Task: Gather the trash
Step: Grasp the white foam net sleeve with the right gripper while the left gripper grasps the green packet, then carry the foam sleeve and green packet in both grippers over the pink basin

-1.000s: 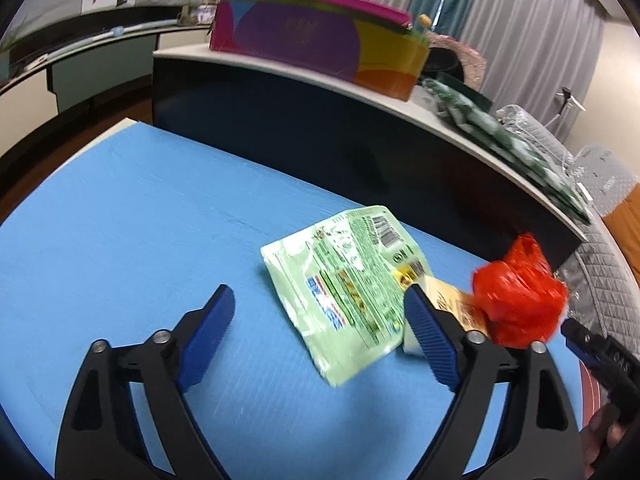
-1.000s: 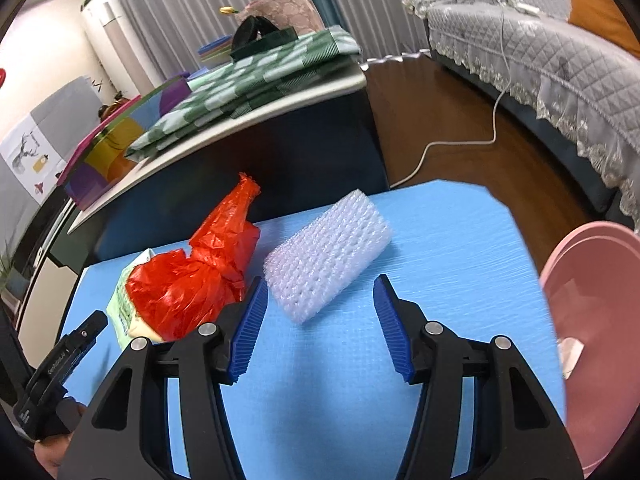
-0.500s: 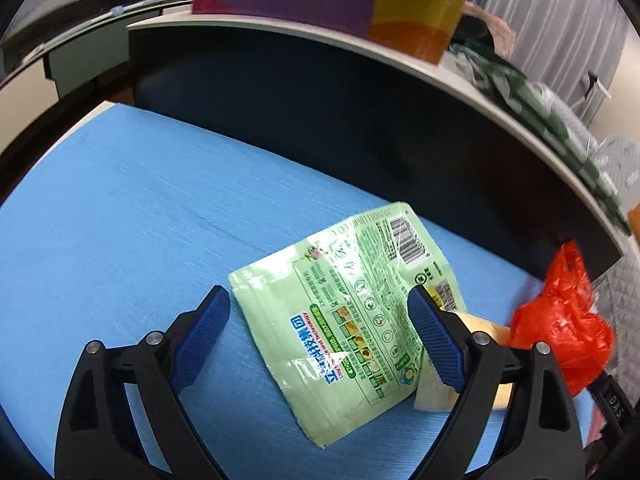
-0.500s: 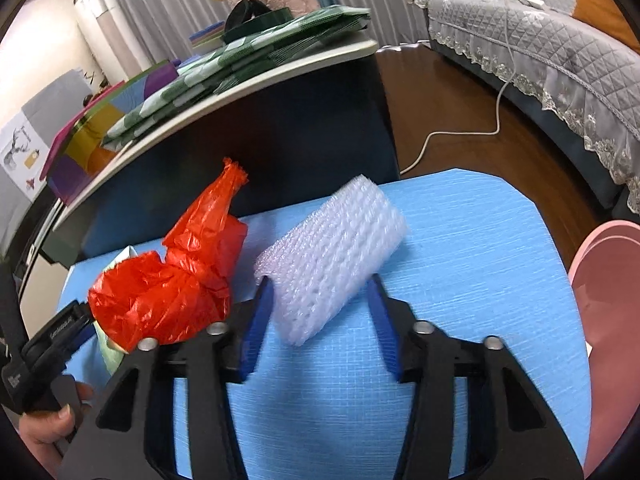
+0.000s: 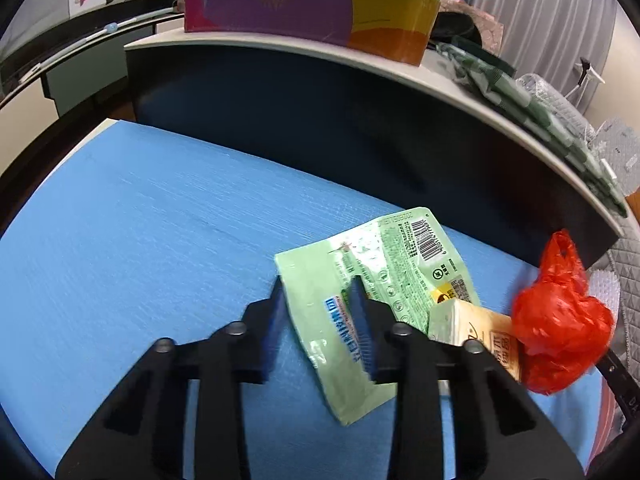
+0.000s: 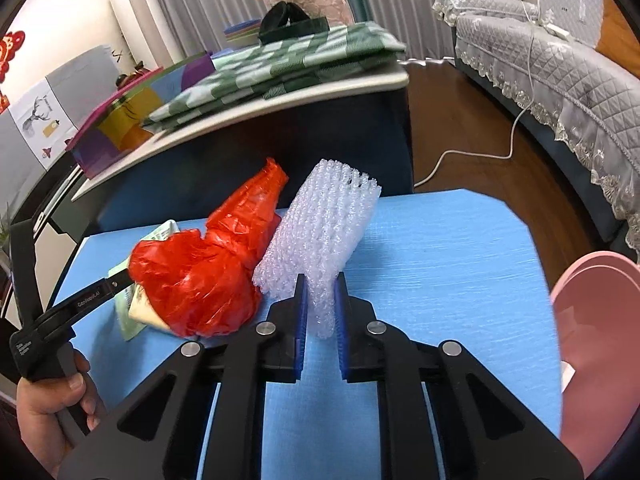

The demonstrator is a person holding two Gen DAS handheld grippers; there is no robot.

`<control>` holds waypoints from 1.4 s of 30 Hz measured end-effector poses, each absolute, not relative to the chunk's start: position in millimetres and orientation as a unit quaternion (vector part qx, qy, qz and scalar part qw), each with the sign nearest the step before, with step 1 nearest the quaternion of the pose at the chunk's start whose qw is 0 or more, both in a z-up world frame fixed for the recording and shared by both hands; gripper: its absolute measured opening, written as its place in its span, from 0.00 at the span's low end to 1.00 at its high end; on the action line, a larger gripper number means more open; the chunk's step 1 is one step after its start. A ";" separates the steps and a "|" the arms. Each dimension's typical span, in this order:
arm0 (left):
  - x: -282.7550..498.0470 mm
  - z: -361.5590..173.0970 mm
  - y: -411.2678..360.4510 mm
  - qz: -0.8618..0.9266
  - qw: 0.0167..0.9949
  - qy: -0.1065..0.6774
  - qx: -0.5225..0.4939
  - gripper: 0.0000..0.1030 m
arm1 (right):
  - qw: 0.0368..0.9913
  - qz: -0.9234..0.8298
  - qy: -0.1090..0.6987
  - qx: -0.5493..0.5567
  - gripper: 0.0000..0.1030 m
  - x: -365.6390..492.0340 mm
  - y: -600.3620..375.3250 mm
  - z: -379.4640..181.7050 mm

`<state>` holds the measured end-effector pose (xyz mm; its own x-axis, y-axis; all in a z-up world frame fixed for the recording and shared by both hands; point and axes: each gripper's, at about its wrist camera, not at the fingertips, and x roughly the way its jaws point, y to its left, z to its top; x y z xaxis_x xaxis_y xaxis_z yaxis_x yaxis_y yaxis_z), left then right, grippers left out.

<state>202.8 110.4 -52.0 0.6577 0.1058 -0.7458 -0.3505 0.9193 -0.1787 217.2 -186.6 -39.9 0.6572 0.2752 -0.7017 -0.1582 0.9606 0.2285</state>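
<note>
The left gripper [image 5: 318, 292] points down at the blue table [image 5: 140, 240], and its jaws are closing on the near left corner of a green wrapper [image 5: 384, 276]. The left pad stands at the wrapper's left edge and the right pad lies over its printed face; whether they already pinch it cannot be told from the blurred picture. The wrapper lies flat, barcode end away from the camera. Its right corner is overlapped by a beige packet [image 5: 476, 332], and just right of that sits a crumpled red bag [image 5: 560, 328]. Behind the table runs a dark cabinet [image 5: 320, 120] with a pale top, bearing a bright box [image 5: 304, 4] and a folded green cloth [image 5: 532, 100].

In the right wrist view, a hand [image 6: 44, 412] at the far left holds the left gripper's black handle. The red bag [image 6: 200, 276] rests beside the wrapper [image 6: 160, 232], touching a sheet of bubble wrap [image 6: 324, 224] on its right. The right gripper [image 6: 322, 300] has its jaws closing on the bubble wrap's near end, both blue pads pressed against it, so the sheet stands up tilted off the table. At the far right edge is a pink basin [image 6: 592, 320], off the table and well apart from the trash.
</note>
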 end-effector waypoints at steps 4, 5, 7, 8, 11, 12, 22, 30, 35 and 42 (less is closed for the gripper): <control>187.9 -42.2 112.0 0.112 0.905 0.375 -0.168 0.12 | 0.911 0.121 0.388 0.067 0.13 203.8 -191.4 -30.0; 181.5 -38.4 111.9 0.106 0.908 0.367 -0.170 0.11 | 0.912 0.120 0.387 0.066 0.13 200.7 -192.4 -28.4; 176.7 -32.0 109.7 0.096 0.913 0.359 -0.168 0.09 | 0.912 0.119 0.386 0.065 0.13 194.0 -195.3 -25.0; 171.4 -27.7 108.5 0.091 0.916 0.353 -0.166 0.07 | 0.913 0.120 0.384 0.062 0.13 190.2 -195.9 -21.9; 157.1 -14.2 106.5 0.077 0.925 0.334 -0.164 0.04 | 0.917 0.123 0.377 0.049 0.13 180.1 -195.6 -14.0; 152.6 -8.7 105.9 0.072 0.928 0.328 -0.163 0.03 | 0.918 0.124 0.375 0.046 0.13 175.3 -195.4 -10.4; 103.9 31.8 81.3 0.030 0.951 0.283 -0.124 0.02 | 0.925 0.136 0.354 -0.005 0.13 125.5 -188.1 13.7; 71.9 46.1 67.4 0.011 0.958 0.268 -0.104 0.02 | 0.926 0.125 0.355 -0.015 0.13 90.7 -201.0 16.6; 61.0 49.7 49.5 -0.009 0.961 0.262 -0.087 0.02 | 0.929 0.116 0.350 -0.016 0.13 80.9 -209.0 20.8; 54.1 51.6 25.2 -0.027 0.964 0.257 -0.066 0.02 | 0.937 0.102 0.334 -0.018 0.13 70.3 -229.0 31.1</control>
<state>54.1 25.2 51.6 0.8670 -0.0852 -0.4910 0.0173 0.9898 -0.1412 70.3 -229.0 31.1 0.7568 0.1787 -0.6287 -0.2027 0.9787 0.0341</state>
